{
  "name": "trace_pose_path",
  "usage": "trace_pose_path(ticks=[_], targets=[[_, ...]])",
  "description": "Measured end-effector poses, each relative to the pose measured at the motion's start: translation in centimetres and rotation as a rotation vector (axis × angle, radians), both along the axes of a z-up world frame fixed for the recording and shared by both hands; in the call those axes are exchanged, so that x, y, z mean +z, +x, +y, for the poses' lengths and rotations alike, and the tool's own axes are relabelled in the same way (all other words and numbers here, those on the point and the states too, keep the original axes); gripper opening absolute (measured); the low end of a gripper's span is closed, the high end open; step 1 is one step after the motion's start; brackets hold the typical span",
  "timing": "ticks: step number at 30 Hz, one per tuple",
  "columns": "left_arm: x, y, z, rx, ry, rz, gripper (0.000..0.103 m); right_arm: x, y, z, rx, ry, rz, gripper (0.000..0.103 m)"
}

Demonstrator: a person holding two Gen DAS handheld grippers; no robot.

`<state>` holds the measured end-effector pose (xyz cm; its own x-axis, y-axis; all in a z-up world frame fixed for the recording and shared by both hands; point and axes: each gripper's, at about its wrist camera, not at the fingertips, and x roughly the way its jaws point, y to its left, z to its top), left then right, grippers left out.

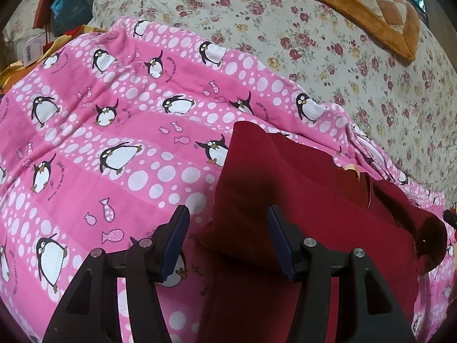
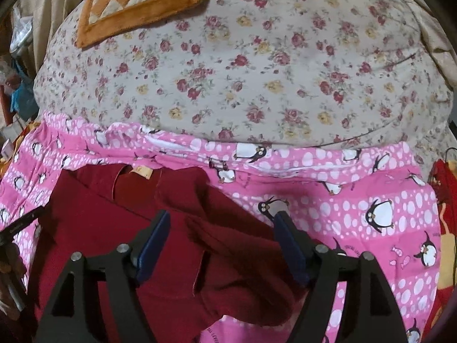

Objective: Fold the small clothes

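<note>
The red shirt lies on the pink penguin blanket, one side apparently folded inward, though rumpled. Both the left gripper and right gripper hover spread, holding nothing; further folds probably remain.

One dark red garment lies on one pink penguin-print blanket, beyond which spread one floral bedsheet and one orange checked cushion, while two grippers, left and right, hover over that garment.
</note>
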<state>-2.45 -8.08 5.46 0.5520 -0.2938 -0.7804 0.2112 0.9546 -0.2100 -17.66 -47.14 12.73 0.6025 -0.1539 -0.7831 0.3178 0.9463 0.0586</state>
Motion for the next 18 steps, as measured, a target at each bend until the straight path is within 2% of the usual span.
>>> trace_pose_path(ticks=[3, 5, 11, 12, 13, 14, 15, 18], targets=[[-0.2, 0.0, -0.1, -0.005, 0.009, 0.003, 0.036, -0.8, 1.7, 1.2, 0.062, -0.025, 0.028, 0.080], [-0.3, 0.1, -0.1, -0.005, 0.011, 0.006, 0.036, -1.4, 3.3, 2.7, 0.113, -0.084, 0.061, 0.080], [-0.6, 0.3, -0.3, -0.007, 0.018, 0.014, 0.036, -5.1, 8.3, 8.4, 0.278, -0.403, 0.232, 0.079], [-0.6, 0.4, -0.3, -0.007, 0.018, 0.014, 0.036, -6.0, 8.8, 8.8, 0.285, -0.451, 0.263, 0.066], [-0.6, 0.4, -0.3, -0.006, 0.016, 0.014, 0.036, -7.1, 9.3, 9.0, 0.283, -0.493, 0.311, 0.028], [-0.5, 0.4, -0.2, -0.006, 0.011, 0.014, 0.036, -7.5, 9.5, 8.7, 0.273, -0.494, 0.336, 0.012], [-0.4, 0.4, -0.2, -0.004, 0.007, 0.012, 0.036, -7.5, 9.4, 8.3, 0.247, -0.468, 0.342, 0.011], [0.3, 0.1, 0.2, 0.007, -0.030, -0.011, 0.036, -4.7, 7.9, 6.6, 0.170, -0.215, 0.217, 0.011]])
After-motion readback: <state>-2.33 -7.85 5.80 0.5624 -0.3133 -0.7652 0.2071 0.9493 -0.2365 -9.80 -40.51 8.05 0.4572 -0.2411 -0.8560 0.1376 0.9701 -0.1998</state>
